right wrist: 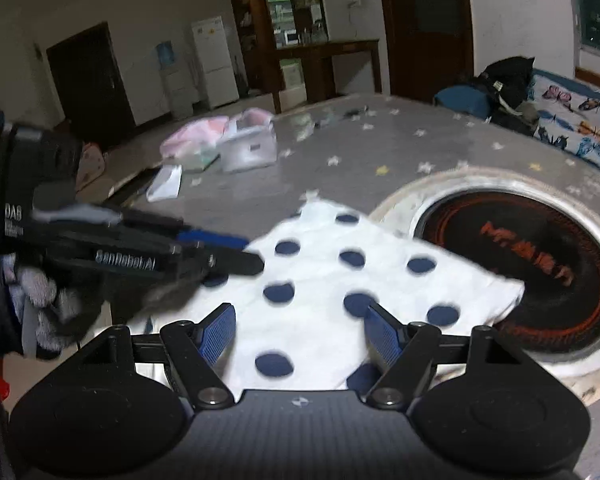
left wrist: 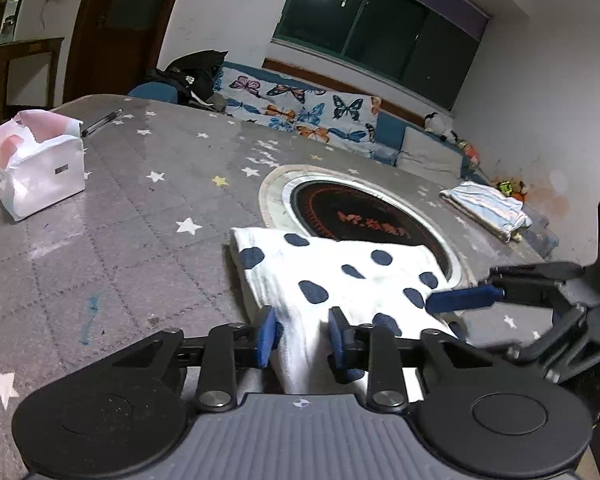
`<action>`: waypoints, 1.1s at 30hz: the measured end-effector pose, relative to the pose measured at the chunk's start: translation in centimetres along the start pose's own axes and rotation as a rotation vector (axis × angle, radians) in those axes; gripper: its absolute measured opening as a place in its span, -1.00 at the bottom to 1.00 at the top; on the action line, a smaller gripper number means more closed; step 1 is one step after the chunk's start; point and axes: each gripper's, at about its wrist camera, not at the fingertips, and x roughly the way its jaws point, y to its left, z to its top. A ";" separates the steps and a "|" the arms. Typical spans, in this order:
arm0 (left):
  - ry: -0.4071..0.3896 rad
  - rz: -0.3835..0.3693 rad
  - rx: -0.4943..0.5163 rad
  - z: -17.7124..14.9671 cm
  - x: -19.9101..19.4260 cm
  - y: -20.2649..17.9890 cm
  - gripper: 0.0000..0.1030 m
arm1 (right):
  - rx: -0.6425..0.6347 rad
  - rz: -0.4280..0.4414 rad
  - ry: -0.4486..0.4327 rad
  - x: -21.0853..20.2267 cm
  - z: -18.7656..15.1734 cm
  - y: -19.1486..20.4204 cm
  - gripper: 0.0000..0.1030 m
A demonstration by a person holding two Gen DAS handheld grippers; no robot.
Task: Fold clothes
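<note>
A white cloth with dark blue dots [left wrist: 340,276] lies folded on the grey star-patterned table [left wrist: 140,208], its far edge over a round inset cooktop [left wrist: 364,220]. My left gripper [left wrist: 302,336] sits at the cloth's near edge with a bunched fold filling the narrow gap between its blue pads. In the right wrist view the same cloth [right wrist: 340,280] spreads below my right gripper [right wrist: 302,336], whose blue pads stand wide apart above it with nothing pinched. The left gripper [right wrist: 240,256] reaches in from the left there, held by a gloved hand [right wrist: 40,304].
A folded striped cloth [left wrist: 488,208] rests at the table's far right. A torn white tissue pack [left wrist: 36,164] and a pen [left wrist: 102,122] lie at the far left. Beyond the table runs a butterfly-patterned bench cover [left wrist: 300,108].
</note>
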 end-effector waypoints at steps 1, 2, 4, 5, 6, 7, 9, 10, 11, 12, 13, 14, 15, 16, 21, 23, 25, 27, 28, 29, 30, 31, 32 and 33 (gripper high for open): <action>0.000 0.003 0.003 0.0 0.0 0.1 -0.42 | 0.004 -0.003 0.013 0.2 -0.4 0.0 0.43; 0.001 0.007 0.007 -0.1 0.0 0.1 -0.43 | 0.009 -0.007 0.026 0.4 -0.8 0.0 0.43; 0.005 0.012 0.017 -0.1 0.1 0.1 -0.43 | 0.037 -0.011 0.039 0.4 -1.5 -0.5 0.43; 0.010 0.016 0.023 -0.2 0.3 0.0 -0.43 | 0.046 -0.015 0.040 0.3 -1.8 -0.6 0.43; 0.012 0.018 0.026 -0.3 0.4 0.0 -0.43 | 0.051 -0.017 0.038 0.1 -2.0 -0.7 0.43; 0.013 0.020 0.029 -0.3 0.4 0.1 -0.43 | 0.052 -0.020 0.036 -0.2 -2.0 -0.7 0.43; 0.011 0.025 0.028 -0.2 0.3 0.2 -0.41 | 0.050 -0.029 0.036 -0.7 -2.0 -0.7 0.43; 0.008 0.030 0.025 -0.2 0.2 0.2 -0.38 | 0.047 -0.036 0.039 -0.8 -2.0 -0.7 0.43; 0.003 0.032 0.025 -0.1 0.0 0.2 -0.38 | 0.044 -0.034 0.032 -1.1 -1.9 -0.6 0.43; -0.006 0.037 0.030 0.1 -0.3 0.0 -0.39 | 0.040 -0.033 0.026 -1.3 -1.7 -0.4 0.42; -0.015 0.038 0.035 0.2 -0.5 -0.1 -0.38 | 0.037 -0.032 0.019 -1.5 -1.6 -0.3 0.43; -0.024 0.039 0.040 0.3 -0.8 -0.3 -0.38 | 0.036 -0.029 0.009 -1.6 -1.5 -0.2 0.43; -0.033 0.041 0.045 0.4 -1.0 -0.4 -0.37 | 0.033 -0.021 0.001 -1.6 -1.3 -0.1 0.43; -0.039 0.034 0.046 0.5 -1.2 -0.6 -0.31 | 0.030 -0.012 -0.007 -1.7 -1.2 0.1 0.42; -0.018 0.034 0.091 -0.2 -1.1 -1.3 -0.24 | 0.004 0.021 0.021 -0.6 -1.6 1.2 0.43; 0.001 0.047 0.098 -0.8 -0.8 -1.2 -0.24 | 0.006 0.013 0.044 -0.3 -2.1 1.2 0.43; 0.017 0.048 0.084 -1.0 -0.6 -0.8 -0.24 | 0.022 0.011 0.049 -0.5 -2.5 0.9 0.43; 0.016 0.045 0.079 -1.1 -0.9 -0.8 -0.23 | 0.021 0.007 0.046 -0.9 -2.5 0.8 0.43; 0.015 0.043 0.076 -1.1 -1.0 -0.8 -0.18 | 0.017 0.004 0.043 -1.1 -2.4 0.9 0.43; 0.012 0.044 0.075 -1.1 -1.3 -0.9 -0.13 | 0.014 0.001 0.037 -1.2 -2.2 0.8 0.43; 0.009 0.044 0.074 -1.1 -1.5 -0.9 -0.04 | 0.010 -0.002 0.032 -1.3 -2.0 0.8 0.43; 0.008 0.038 0.072 -1.2 -2.0 -0.9 0.00 | 0.006 -0.005 0.026 -1.4 -1.8 0.8 0.43; 0.007 0.031 0.070 -1.3 -2.4 -0.9 0.01 | 0.008 -0.007 0.022 -1.4 -1.5 0.7 0.43; 0.009 0.016 0.076 -1.5 -2.9 -0.9 0.07 | 0.008 -0.011 0.019 -1.3 -1.3 0.5 0.43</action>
